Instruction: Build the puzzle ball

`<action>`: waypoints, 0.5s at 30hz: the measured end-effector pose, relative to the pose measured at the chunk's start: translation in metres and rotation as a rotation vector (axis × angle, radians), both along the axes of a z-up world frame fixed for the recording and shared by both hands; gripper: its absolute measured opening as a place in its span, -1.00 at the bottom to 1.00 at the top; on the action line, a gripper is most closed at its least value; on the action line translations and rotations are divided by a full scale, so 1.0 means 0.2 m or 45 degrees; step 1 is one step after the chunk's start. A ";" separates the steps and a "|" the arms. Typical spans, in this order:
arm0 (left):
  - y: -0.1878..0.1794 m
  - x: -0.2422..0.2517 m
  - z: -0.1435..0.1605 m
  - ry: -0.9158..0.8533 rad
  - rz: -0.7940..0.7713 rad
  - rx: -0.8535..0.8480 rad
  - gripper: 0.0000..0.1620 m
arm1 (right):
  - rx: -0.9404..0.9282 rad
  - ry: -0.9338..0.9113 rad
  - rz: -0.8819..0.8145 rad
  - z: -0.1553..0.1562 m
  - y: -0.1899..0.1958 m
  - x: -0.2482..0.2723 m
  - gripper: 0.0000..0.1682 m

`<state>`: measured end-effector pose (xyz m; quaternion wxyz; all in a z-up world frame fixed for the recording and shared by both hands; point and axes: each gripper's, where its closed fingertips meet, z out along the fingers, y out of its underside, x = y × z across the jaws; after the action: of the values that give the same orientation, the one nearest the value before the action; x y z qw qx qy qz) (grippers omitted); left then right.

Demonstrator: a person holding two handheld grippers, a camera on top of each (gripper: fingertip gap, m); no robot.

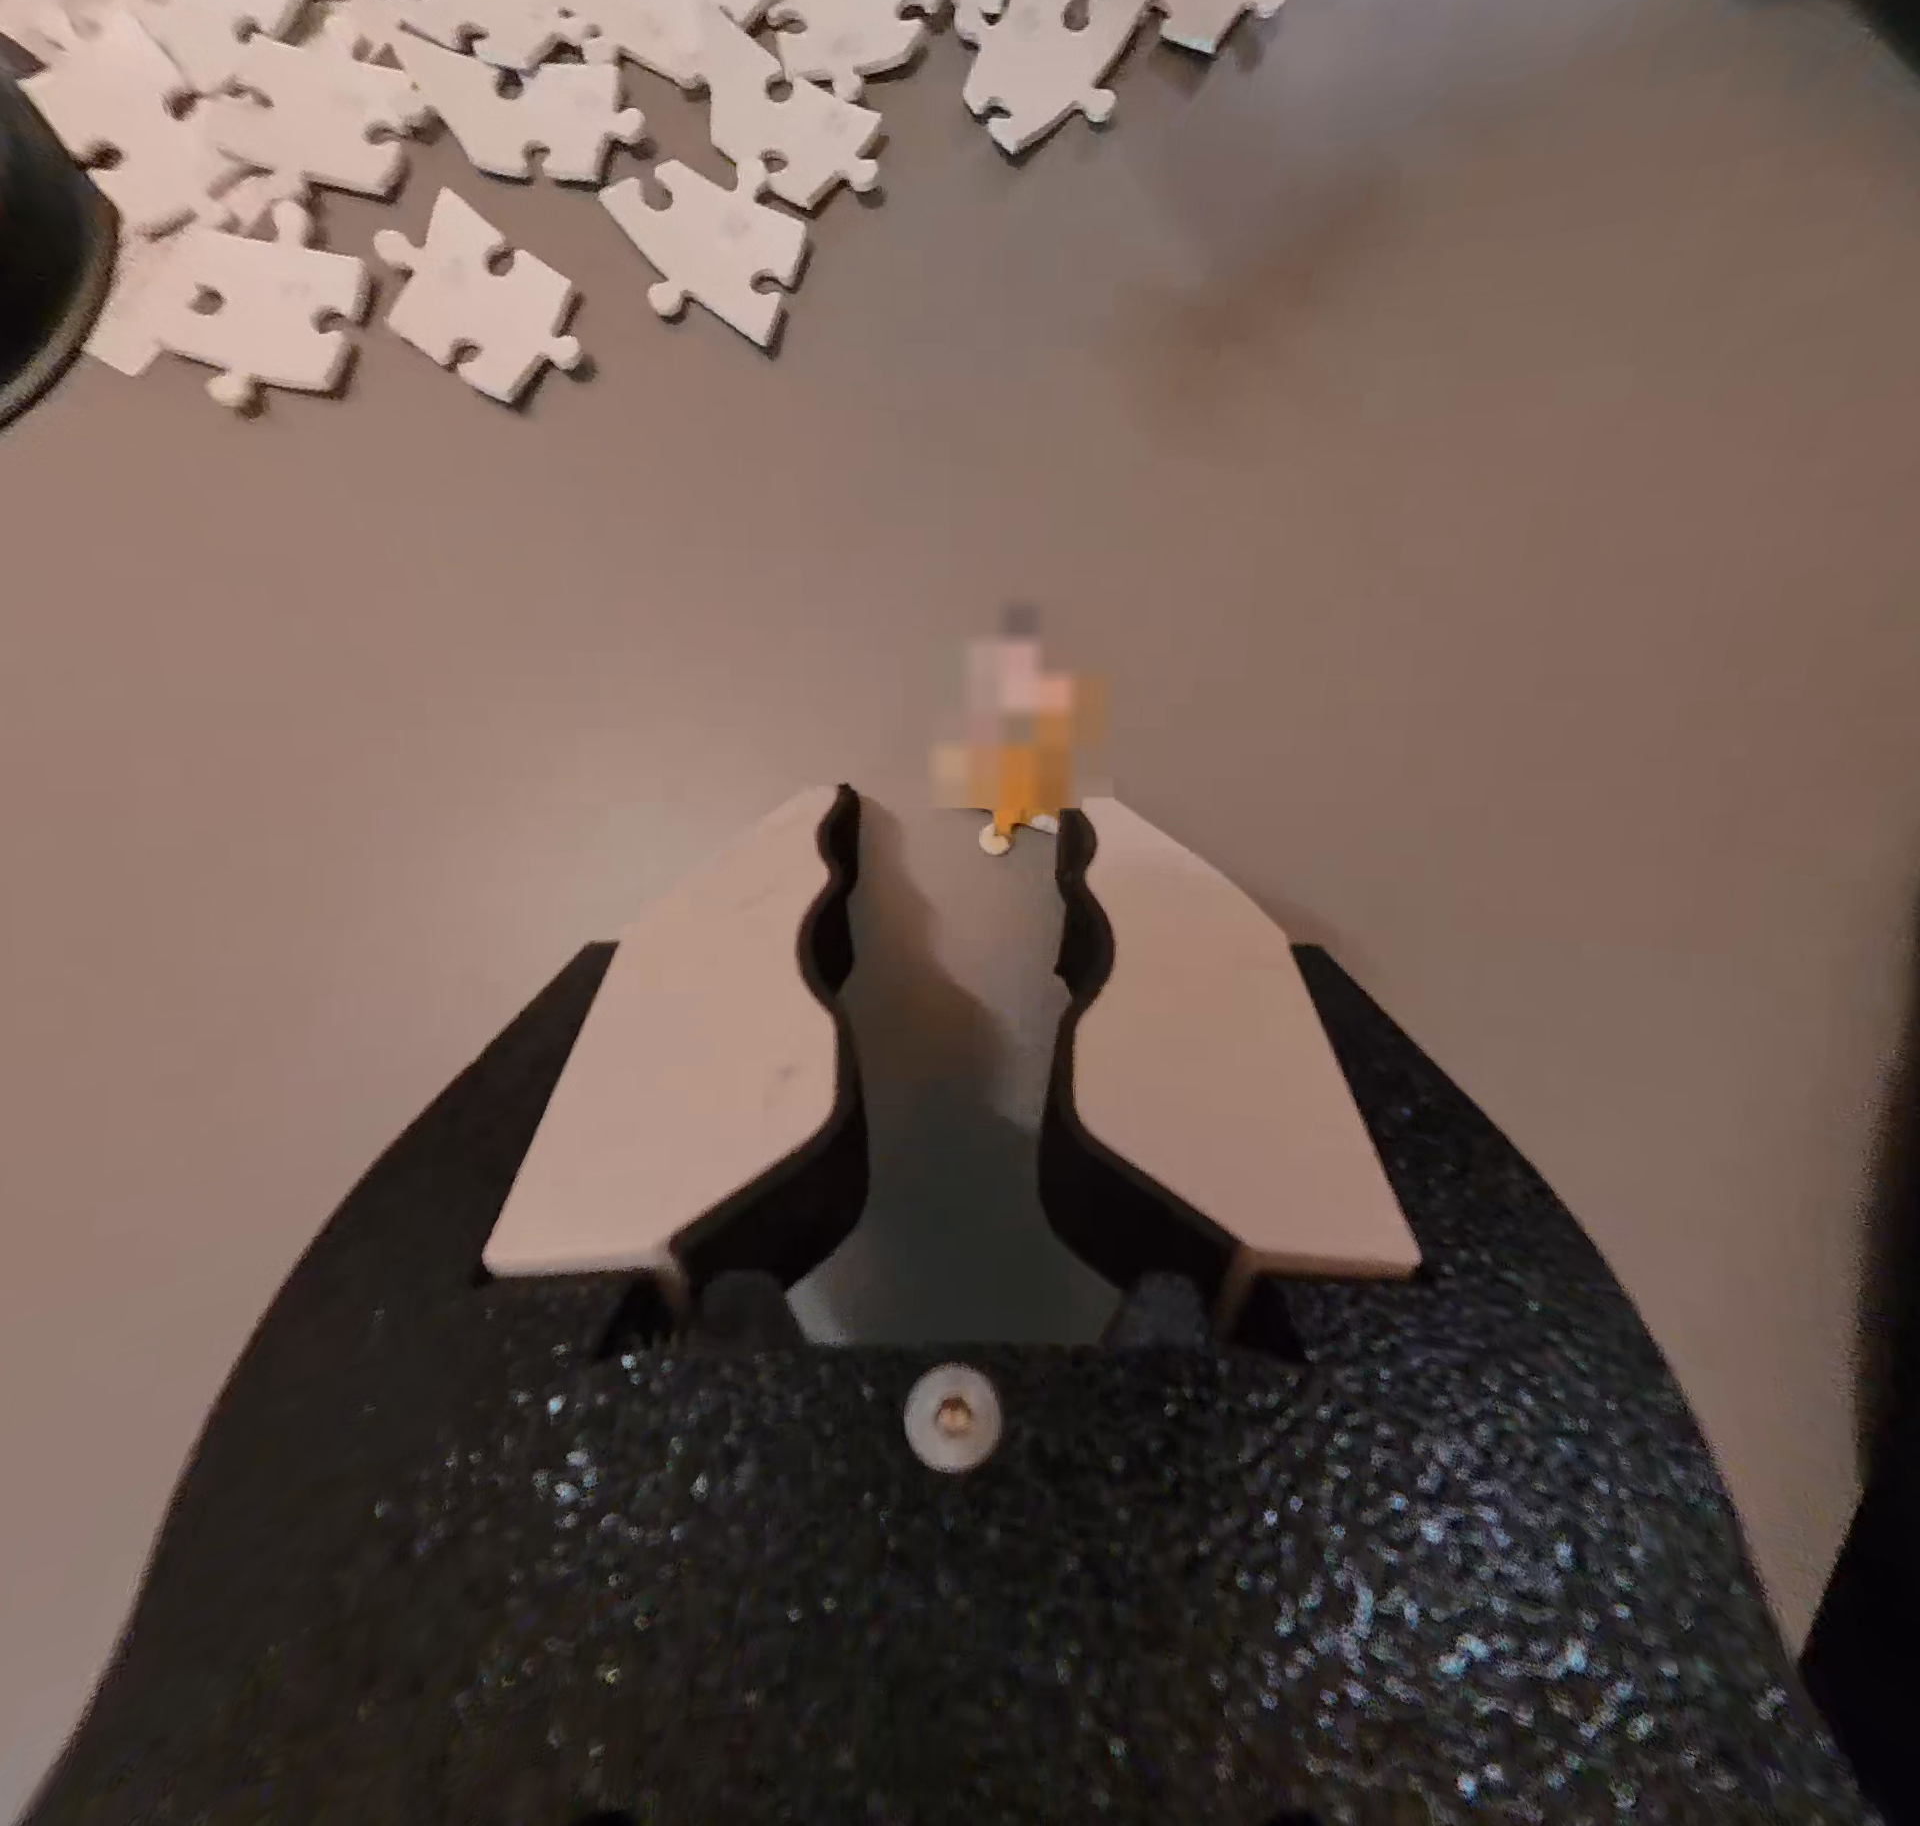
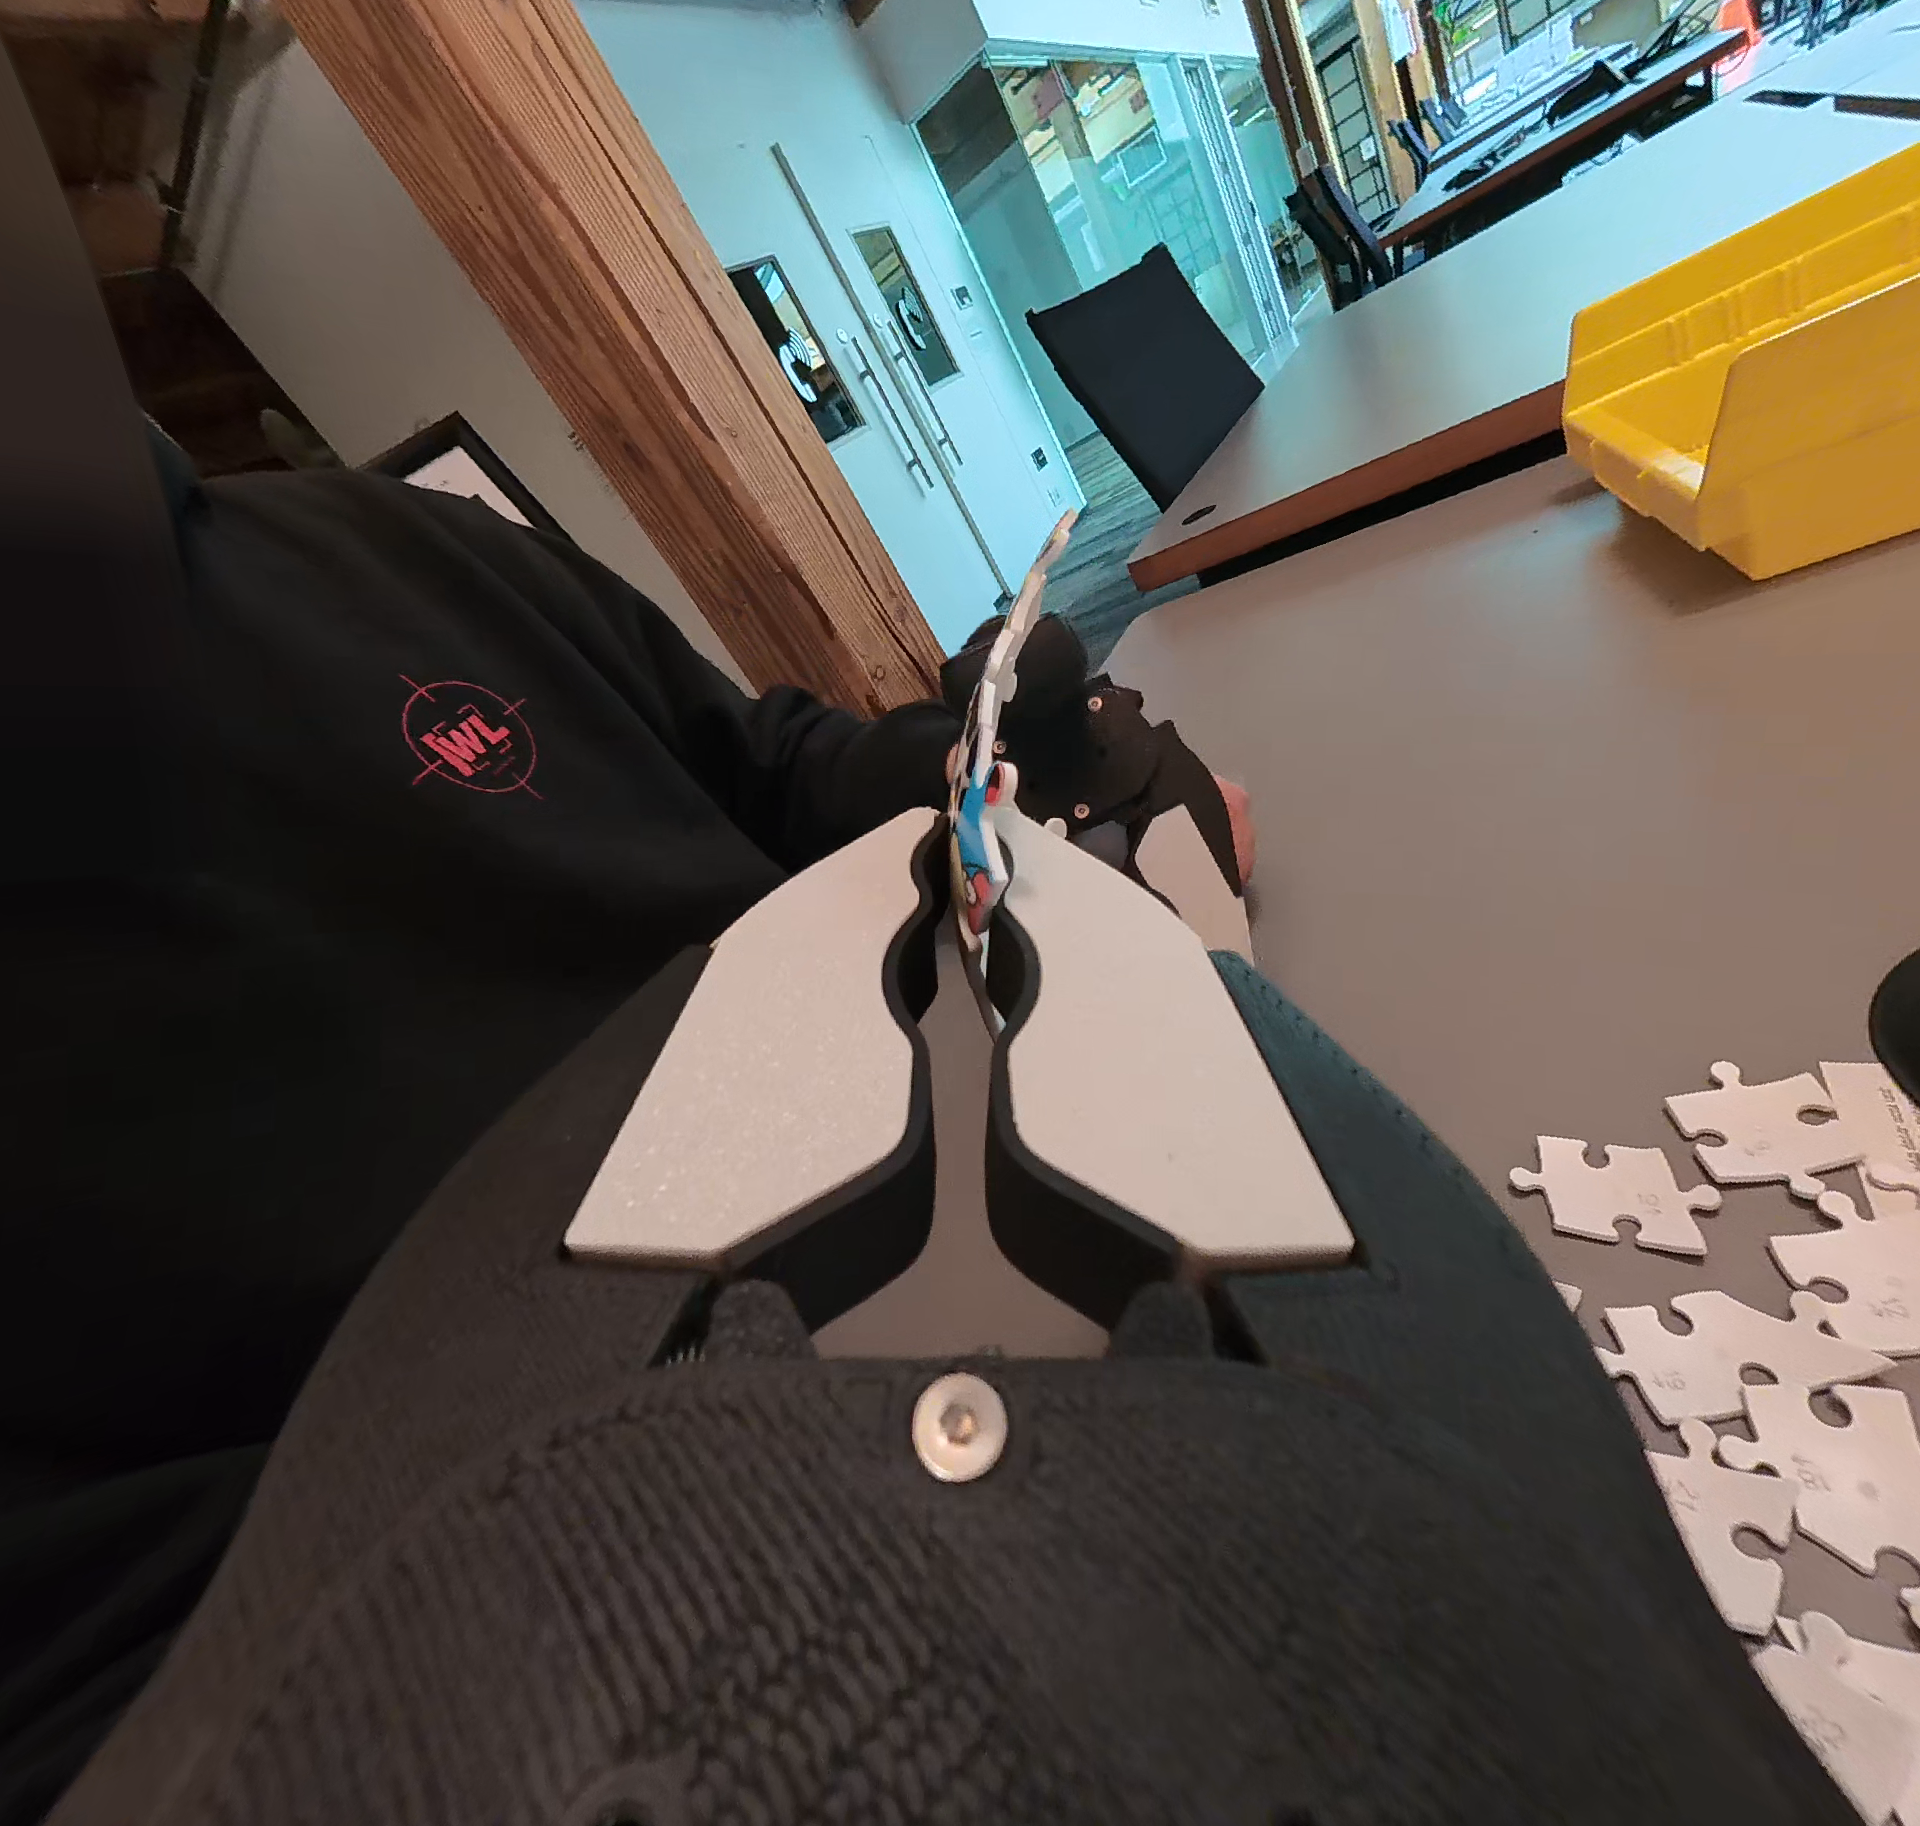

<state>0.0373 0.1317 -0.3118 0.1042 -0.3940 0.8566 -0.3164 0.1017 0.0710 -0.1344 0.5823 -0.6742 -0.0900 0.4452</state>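
Note:
My left gripper (image 1: pixel 958 810) is open, low over the grey table (image 1: pixel 1351 633). A small coloured puzzle piece (image 1: pixel 1010 824) lies flat on the table just past its fingertips, mostly under a mosaic patch. My right gripper (image 2: pixel 987 841) is shut on a curved strip of joined coloured puzzle pieces (image 2: pixel 1000 680) and holds it upright, edge on, above the table's near edge. The left gripper also shows just behind that strip in the right wrist view (image 2: pixel 1164 841).
Several loose white-backed puzzle pieces lie in a pile at the far left (image 1: pixel 499 114), also seen in the right wrist view (image 2: pixel 1766 1361). A black round object (image 1: pixel 42 249) sits beside the pile. A yellow bin (image 2: pixel 1766 426) stands farther back. A person's black sleeve (image 2: pixel 416 789) is close on the left. The right gripper is farther from the black round object (image 1: pixel 42 249), some 25 centimeters, than the left, some 15 centimeters.

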 end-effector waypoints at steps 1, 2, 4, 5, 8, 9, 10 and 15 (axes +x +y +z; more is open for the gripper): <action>0.00 0.00 0.00 -0.013 -0.002 -0.002 -0.57 | 0.000 -0.002 0.002 0.00 0.00 0.00 -0.96; 0.00 0.00 0.00 -0.026 -0.013 0.005 -0.56 | 0.001 -0.005 0.002 0.00 0.00 0.00 -0.96; -0.01 0.01 0.00 -0.049 -0.023 0.013 -0.51 | 0.003 -0.004 -0.002 0.00 0.00 0.00 -0.96; -0.02 0.01 0.00 -0.047 -0.017 -0.010 -0.52 | 0.001 -0.001 -0.004 0.00 0.00 0.01 -0.96; -0.06 0.02 0.01 -0.035 -0.004 -0.071 -0.52 | -0.001 0.000 -0.003 -0.01 0.00 0.01 -0.96; -0.05 0.03 0.00 -0.044 -0.014 -0.048 -0.55 | -0.002 -0.002 -0.002 -0.01 0.00 0.01 -0.96; -0.05 0.03 0.00 -0.062 -0.033 -0.008 -0.56 | -0.002 -0.003 -0.002 -0.01 0.00 0.01 -0.96; -0.08 0.02 0.00 -0.109 -0.094 -0.008 -0.72 | -0.001 0.002 -0.011 -0.01 -0.01 0.02 -0.96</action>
<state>0.0404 0.1153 -0.3121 0.1276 -0.3484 0.8644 -0.3394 0.1048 0.0697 -0.1359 0.5839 -0.6746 -0.0865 0.4432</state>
